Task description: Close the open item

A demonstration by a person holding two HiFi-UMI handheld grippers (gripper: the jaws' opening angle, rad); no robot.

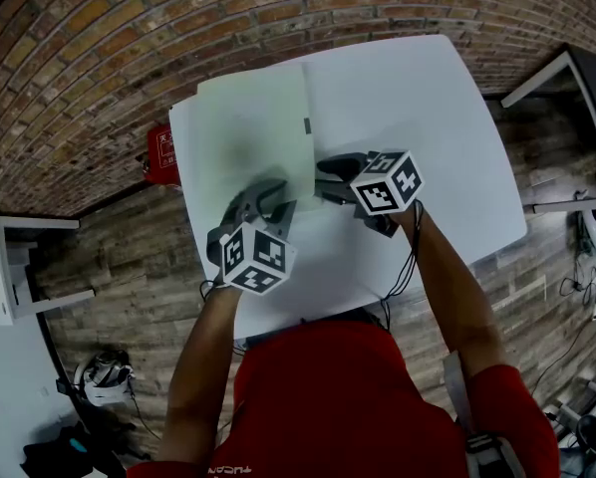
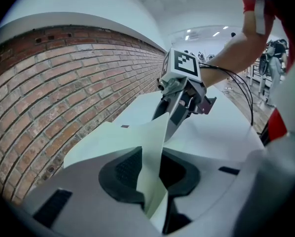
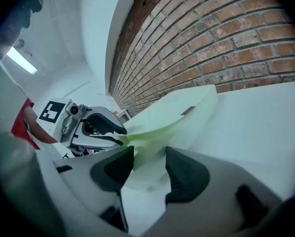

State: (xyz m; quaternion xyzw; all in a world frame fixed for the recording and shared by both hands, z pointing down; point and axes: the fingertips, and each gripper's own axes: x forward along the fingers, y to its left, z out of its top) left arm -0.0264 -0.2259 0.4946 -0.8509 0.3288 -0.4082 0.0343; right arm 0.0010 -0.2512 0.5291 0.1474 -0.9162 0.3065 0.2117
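A pale green folder (image 1: 248, 137) lies on the left half of the white table (image 1: 418, 98), with a small dark tab on its right edge. Its near cover sheet (image 2: 155, 147) is lifted and stands curved between the jaws of my left gripper (image 1: 268, 199); the pads sit apart on either side of the sheet and do not press it. My right gripper (image 1: 330, 170) faces the left one from the right. Its jaws stand wide, and the same green sheet (image 3: 152, 132) runs between them without being pinched. The two grippers are close together at the folder's near right corner.
A brick wall (image 1: 99, 58) runs behind and to the left of the table. A red object (image 1: 161, 154) sits low against it by the table's left edge. A white stand (image 1: 4, 267) is at far left, a table frame (image 1: 552, 78) at right. Cables trail from the right gripper.
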